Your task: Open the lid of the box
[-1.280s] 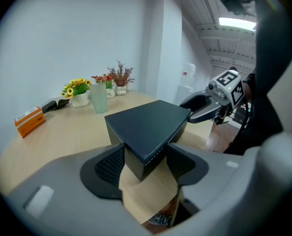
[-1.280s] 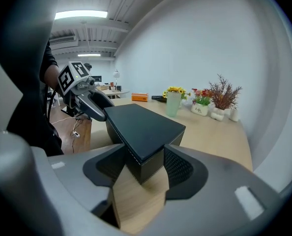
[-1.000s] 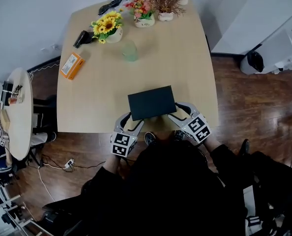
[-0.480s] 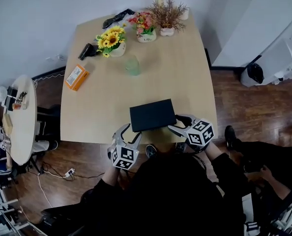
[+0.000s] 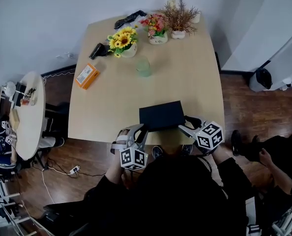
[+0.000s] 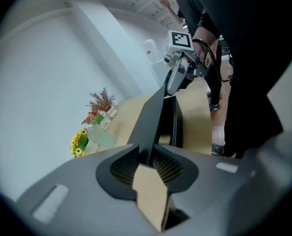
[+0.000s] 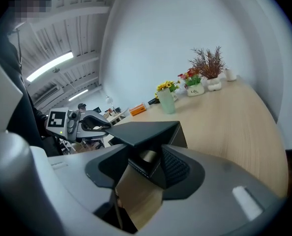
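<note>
Lid [image 6: 154, 113] of the black box [image 5: 161, 115] at the worktop's [image 5: 185, 73] near edge is pinched by the just-closed left tongs [image 6: 148, 156] and tilted up, the box below being clamped by the just-narrowed right tongs [image 7: 147, 165], so opening is judged begun.

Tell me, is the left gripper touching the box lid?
Touching. The left gripper view shows the left gripper, its jaws having just closed further, pinching the thin edge of the lid between both pads.

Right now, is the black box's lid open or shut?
Partly open: the lid is tilted up off the box body along one edge, with a gap showing between them.
</note>
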`<state>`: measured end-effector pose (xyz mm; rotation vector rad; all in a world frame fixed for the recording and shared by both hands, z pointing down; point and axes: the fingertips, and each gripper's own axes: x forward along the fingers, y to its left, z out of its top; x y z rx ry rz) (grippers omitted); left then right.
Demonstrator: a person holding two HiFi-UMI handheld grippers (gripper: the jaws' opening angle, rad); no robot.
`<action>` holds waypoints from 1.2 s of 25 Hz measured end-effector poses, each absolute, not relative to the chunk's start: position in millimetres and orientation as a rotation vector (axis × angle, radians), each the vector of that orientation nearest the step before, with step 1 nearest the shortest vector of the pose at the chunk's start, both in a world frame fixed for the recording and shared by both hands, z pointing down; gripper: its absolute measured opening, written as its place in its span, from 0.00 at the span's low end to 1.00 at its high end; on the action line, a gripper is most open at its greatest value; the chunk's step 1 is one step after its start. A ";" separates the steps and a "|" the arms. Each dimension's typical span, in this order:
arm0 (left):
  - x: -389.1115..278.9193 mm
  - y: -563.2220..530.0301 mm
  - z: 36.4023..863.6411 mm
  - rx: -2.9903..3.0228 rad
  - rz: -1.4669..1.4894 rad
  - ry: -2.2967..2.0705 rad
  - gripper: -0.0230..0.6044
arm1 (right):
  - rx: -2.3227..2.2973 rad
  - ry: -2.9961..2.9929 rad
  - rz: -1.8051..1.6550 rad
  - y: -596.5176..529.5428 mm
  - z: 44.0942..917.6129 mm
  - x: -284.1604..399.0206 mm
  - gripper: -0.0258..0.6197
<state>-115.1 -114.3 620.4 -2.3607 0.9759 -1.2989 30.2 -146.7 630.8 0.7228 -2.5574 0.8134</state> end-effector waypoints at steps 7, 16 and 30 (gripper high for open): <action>-118.5 -139.9 576.3 -2.648 -1.129 1.032 0.12 | 0.857 -2.582 0.633 -155.3 616.5 47.1 0.31; -136.4 -203.5 546.4 -3.007 -0.875 1.057 0.12 | 0.924 -2.452 0.737 -171.5 647.3 39.0 0.26; -165.2 -278.3 580.0 -3.574 -0.156 1.415 0.12 | 0.903 -2.409 0.752 -170.0 652.5 38.3 0.12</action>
